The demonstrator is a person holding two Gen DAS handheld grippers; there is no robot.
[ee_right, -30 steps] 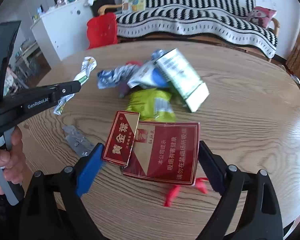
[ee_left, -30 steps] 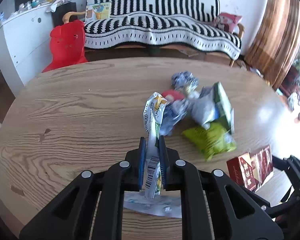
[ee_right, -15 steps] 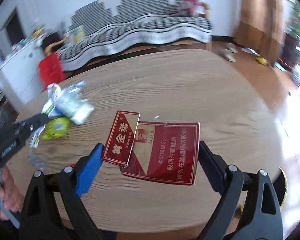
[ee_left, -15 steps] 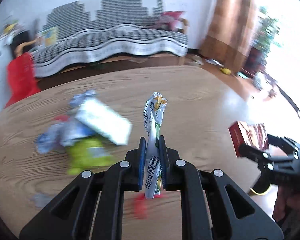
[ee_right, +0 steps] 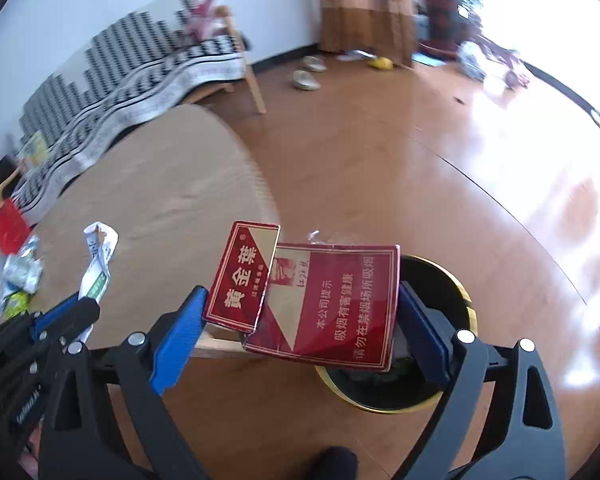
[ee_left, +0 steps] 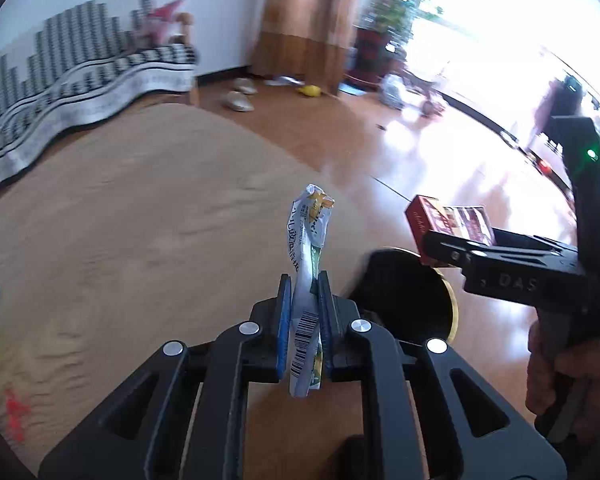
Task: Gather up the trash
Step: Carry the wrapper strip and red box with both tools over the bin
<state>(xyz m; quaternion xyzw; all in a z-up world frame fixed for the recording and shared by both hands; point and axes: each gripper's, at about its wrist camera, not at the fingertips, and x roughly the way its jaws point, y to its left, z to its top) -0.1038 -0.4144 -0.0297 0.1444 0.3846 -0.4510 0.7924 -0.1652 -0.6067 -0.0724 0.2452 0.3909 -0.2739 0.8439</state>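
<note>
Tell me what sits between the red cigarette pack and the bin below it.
Nothing: in the right wrist view the red cigarette pack, clamped in the right hand-held gripper, hangs over the black bin with only air between.

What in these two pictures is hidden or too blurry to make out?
- Black gold-rimmed bin: right wrist view, its contents sit behind the flattened red cigarette pack held in the right claw.
- Leftover wrappers: blurred, small, at the edge.
- Crumpled white wrapper in the left claw: print too small to read.
</note>
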